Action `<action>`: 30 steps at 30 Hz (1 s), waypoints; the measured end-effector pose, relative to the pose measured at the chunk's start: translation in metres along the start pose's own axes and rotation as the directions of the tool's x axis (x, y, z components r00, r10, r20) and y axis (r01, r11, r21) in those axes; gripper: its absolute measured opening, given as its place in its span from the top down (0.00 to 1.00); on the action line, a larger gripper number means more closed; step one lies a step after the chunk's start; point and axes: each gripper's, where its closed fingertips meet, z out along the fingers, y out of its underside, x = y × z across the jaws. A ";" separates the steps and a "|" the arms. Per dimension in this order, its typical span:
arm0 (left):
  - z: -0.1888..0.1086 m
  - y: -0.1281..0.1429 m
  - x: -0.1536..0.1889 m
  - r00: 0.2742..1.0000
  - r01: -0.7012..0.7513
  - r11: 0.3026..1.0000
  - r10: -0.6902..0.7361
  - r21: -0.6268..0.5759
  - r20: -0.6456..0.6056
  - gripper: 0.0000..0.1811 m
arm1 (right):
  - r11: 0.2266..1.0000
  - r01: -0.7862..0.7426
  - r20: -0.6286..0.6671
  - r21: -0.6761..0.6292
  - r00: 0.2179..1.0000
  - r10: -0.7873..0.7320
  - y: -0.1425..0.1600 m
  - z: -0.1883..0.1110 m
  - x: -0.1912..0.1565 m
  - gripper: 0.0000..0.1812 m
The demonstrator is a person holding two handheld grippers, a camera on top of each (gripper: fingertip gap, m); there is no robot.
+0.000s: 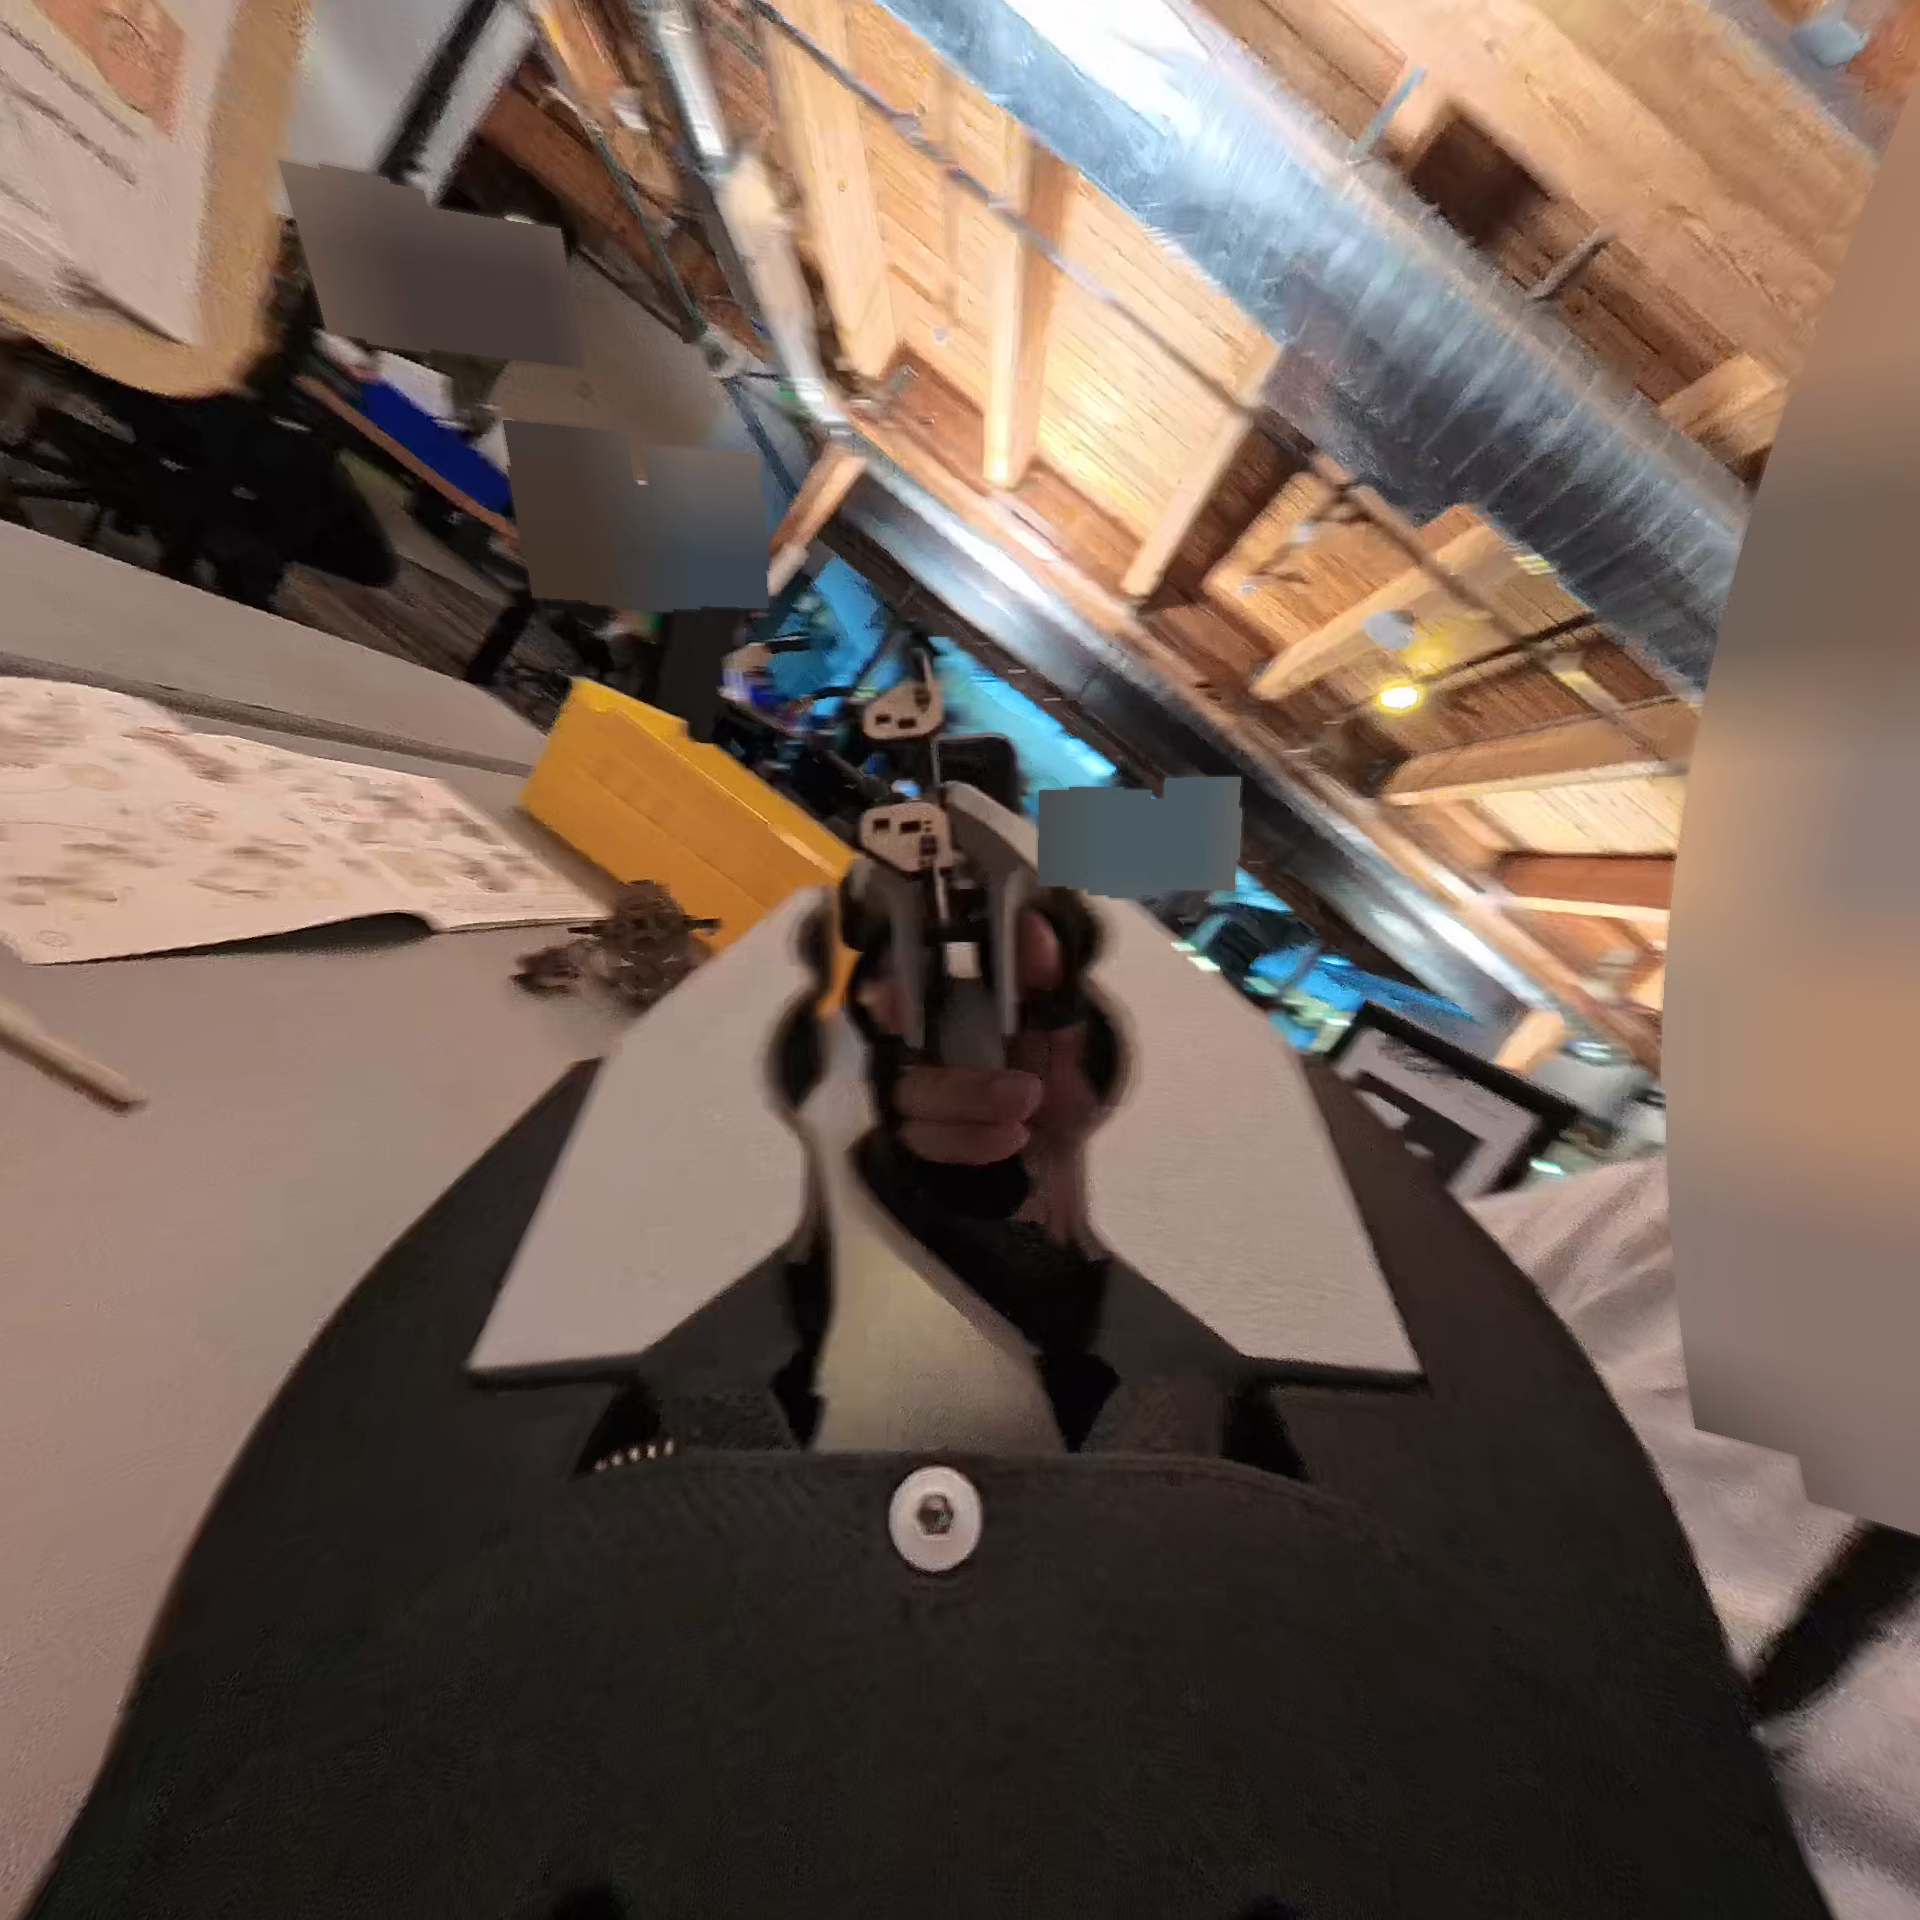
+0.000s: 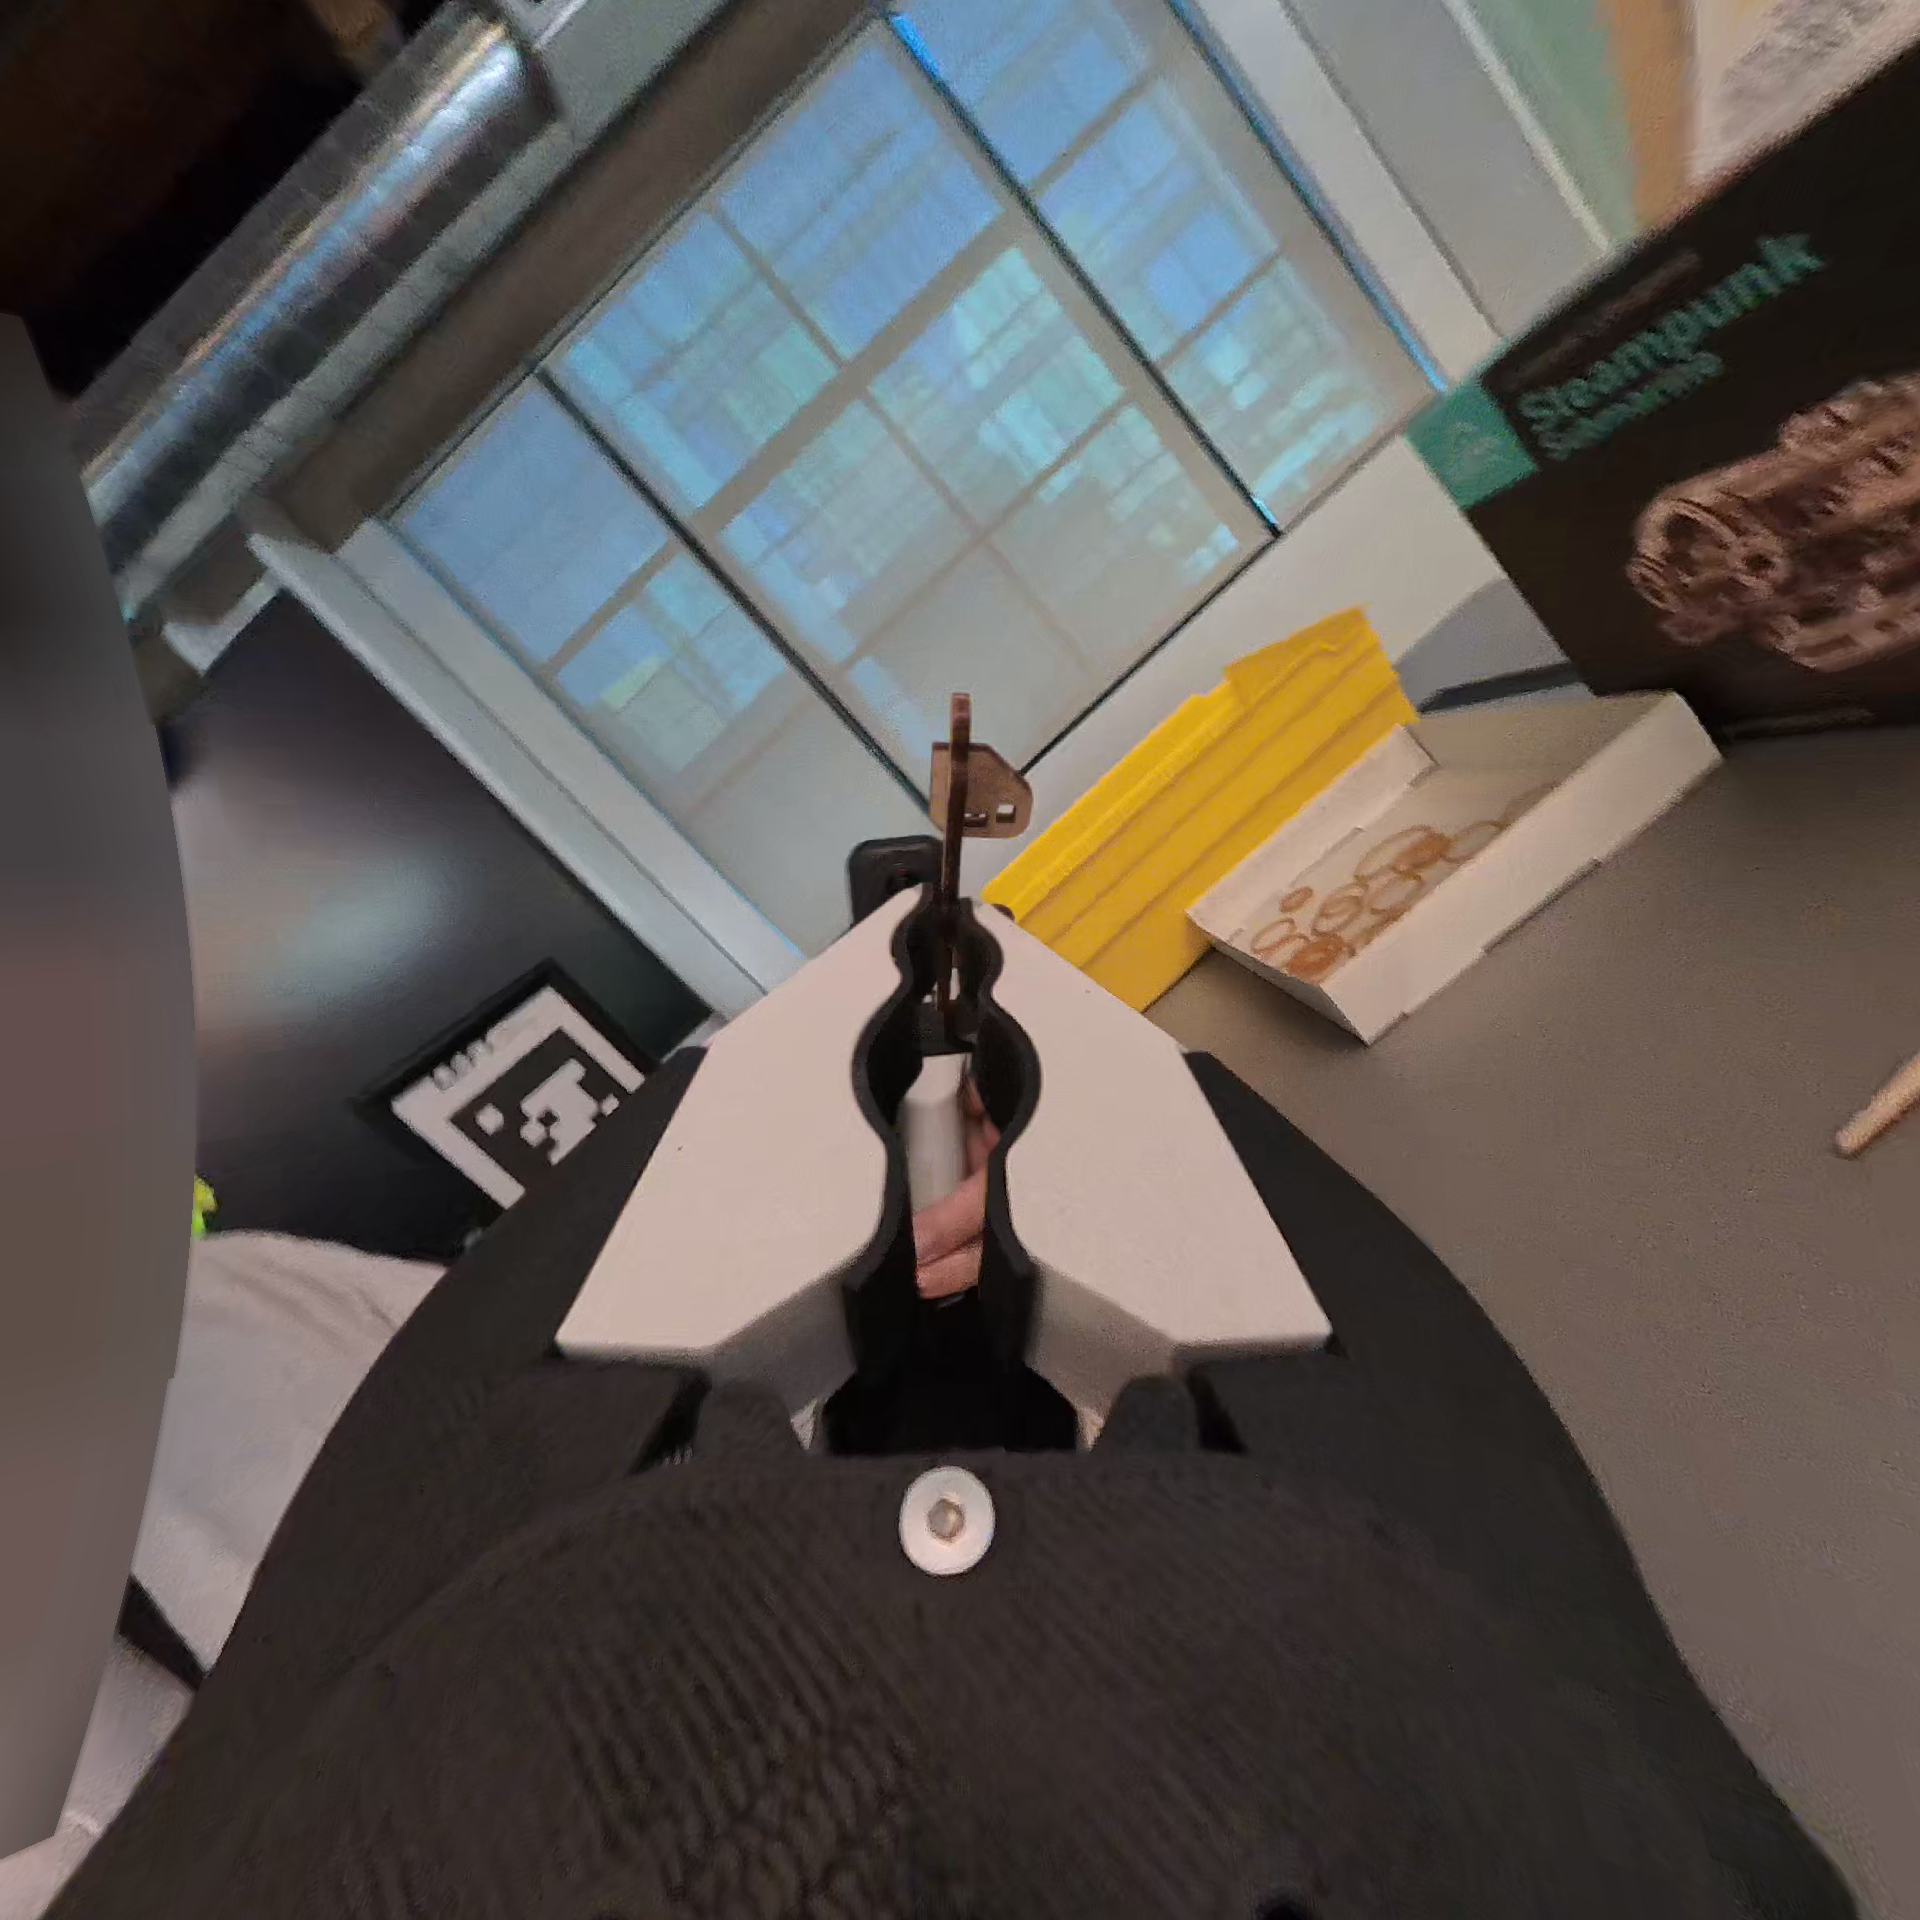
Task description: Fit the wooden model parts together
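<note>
In the right wrist view my right gripper (image 2: 945, 920) is shut on a thin dark wooden strip (image 2: 954, 831) that stands up out of the fingertips. A small tan slotted plate (image 2: 987, 795) is fitted crosswise on the strip. In the left wrist view my left gripper (image 1: 961, 935) is open, with its fingers spread wide and nothing between the pads. It faces the right gripper (image 1: 951, 914), which is held in a hand just beyond its fingertips. The wooden part (image 1: 902, 831) shows there with two tan slotted plates, one above the other.
A yellow bin (image 2: 1205, 831) stands on the grey table (image 2: 1558, 1247), beside a white box lid with wooden rings (image 2: 1403, 883) and a dark model box (image 2: 1714, 468). An open instruction booklet (image 1: 208, 831), a pile of dark wooden parts (image 1: 623, 945) and a wooden stick (image 2: 1881, 1117) lie nearby. Left and right tips are no more than a few centimetres apart. Both grippers' tips are roughly 20 cm from the wooden stick (image 2: 1881, 1117). Seen from the left wrist view (image 1: 109, 1070) as well.
</note>
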 end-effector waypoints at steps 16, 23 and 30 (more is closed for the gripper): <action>0.019 0.059 -0.016 -0.266 -0.749 -0.284 0.956 -0.599 -0.120 0.79 | 0.794 -0.604 -0.436 0.073 0.697 0.570 0.038 -0.036 0.030 1.00; 0.029 0.073 -0.008 -0.429 -0.700 -0.458 0.883 -0.547 -0.191 1.00 | 0.770 -0.630 -0.437 0.095 0.669 0.601 0.042 -0.053 0.023 1.00; 0.040 0.073 -0.004 -0.402 -0.706 -0.416 0.902 -0.574 -0.160 1.00 | 0.759 -0.644 -0.338 0.093 0.697 0.633 0.036 -0.061 0.021 0.92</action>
